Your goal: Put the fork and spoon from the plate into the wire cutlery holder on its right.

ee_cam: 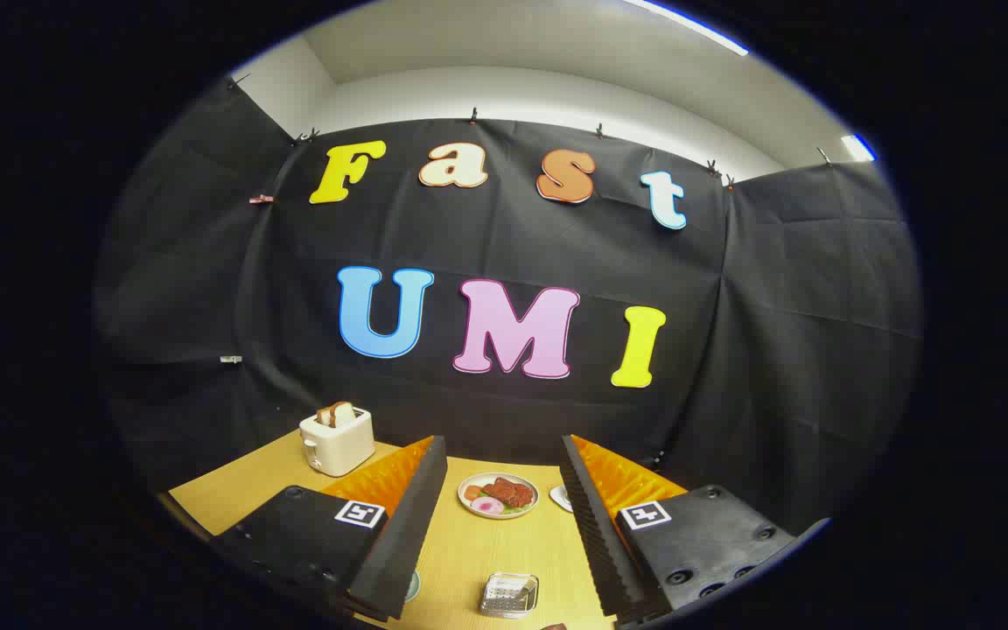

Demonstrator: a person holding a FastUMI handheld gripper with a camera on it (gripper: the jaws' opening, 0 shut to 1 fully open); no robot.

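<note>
The tool [504, 472], seen from its own camera, hangs above a wooden desk [486, 542] with its two fingers spread wide and nothing between the pads. The left finger [399, 525] and the right finger [596, 525] rise from the lower part of the frame, each with a black ribbed inner pad, an orange outer face and a black-and-white square marker at its base.

In the gap between the fingers, low in the frame, stands the wire cutlery holder [509, 595], a small silver mesh basket seen from above; whether anything lies inside it cannot be told. Just left of it, a pale greenish round edge [414, 584] peeps out from behind the left finger; what it is cannot be made out.

Beyond the holder, near the fingertips at lower centre, sits a white plate of toy food [497, 495], with reddish-brown pieces, a pink slice and green leaves. To its right, a second white plate rim [562, 499] shows beside the right finger, mostly hidden; any fork or spoon on it cannot be seen.

Farther left, at the desk's far edge, a cream toaster [337, 440] holds two slices of bread [338, 413] upright.
</note>
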